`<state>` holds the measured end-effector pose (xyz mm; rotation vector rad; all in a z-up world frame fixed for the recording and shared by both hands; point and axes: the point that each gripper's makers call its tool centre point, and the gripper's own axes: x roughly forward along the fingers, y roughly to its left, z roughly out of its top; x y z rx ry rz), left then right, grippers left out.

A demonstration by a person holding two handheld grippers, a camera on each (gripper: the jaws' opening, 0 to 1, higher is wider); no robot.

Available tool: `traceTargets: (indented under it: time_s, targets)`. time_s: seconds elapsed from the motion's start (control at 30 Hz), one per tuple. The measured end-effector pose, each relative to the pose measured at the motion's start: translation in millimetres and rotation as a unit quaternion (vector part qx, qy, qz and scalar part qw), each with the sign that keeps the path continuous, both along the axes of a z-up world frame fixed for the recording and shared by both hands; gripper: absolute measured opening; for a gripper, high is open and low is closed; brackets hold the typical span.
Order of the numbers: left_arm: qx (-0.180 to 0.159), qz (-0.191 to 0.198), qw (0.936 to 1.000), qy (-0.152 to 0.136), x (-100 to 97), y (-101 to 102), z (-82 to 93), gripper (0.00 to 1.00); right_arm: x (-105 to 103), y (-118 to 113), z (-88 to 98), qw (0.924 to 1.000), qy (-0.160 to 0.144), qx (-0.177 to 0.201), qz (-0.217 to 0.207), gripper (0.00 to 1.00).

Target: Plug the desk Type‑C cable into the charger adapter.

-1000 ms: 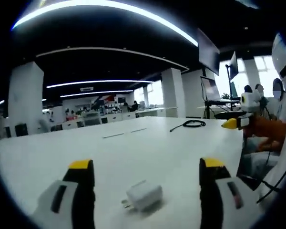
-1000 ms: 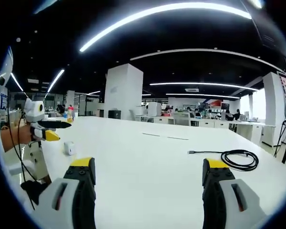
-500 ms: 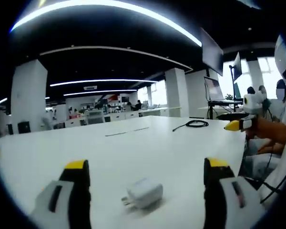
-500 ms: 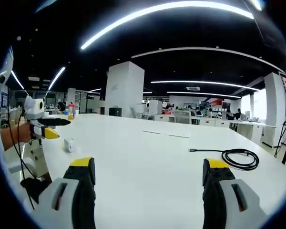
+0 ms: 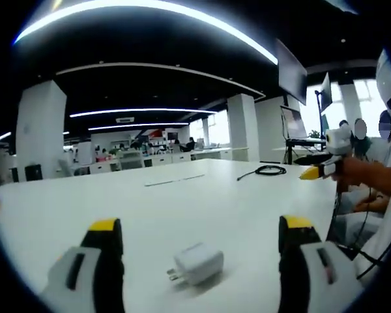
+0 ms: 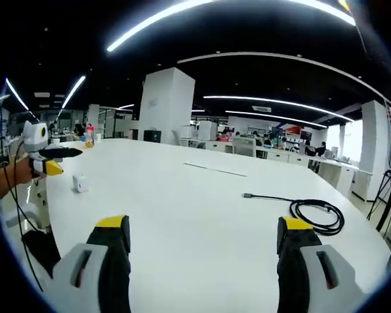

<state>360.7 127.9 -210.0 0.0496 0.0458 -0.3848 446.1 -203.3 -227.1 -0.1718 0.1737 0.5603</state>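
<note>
White adapter, black cable, white desk.

I am seeing the charger adapter blurring, its port too soft to make out. My own claws are running off the bottom edge, and the cable plug is staying too small to read.

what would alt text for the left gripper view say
A white charger adapter lies on a white table between the open yellow-tipped jaws of the left gripper. Farther off, a coiled black Type-C cable rests on the table, and the right gripper enters from the right, held by a hand.
</note>
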Motion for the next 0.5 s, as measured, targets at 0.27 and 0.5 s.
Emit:
traceTargets:
  time_s: [0.27,0.5]
  targets:
    - [0.001,0.002,1.0000,0.005,-1.2,1.2,-2.4,1.00,42.4,-38.2,5.1,0.9979,0.012,-0.063,-0.006,0.94]
    - [-0.006,0.005,0.9999,0.010,-2.5,7.5,-6.6,1.00,72.0,-58.6,-3.1,0.9938,0.037,-0.105,0.002,0.92]
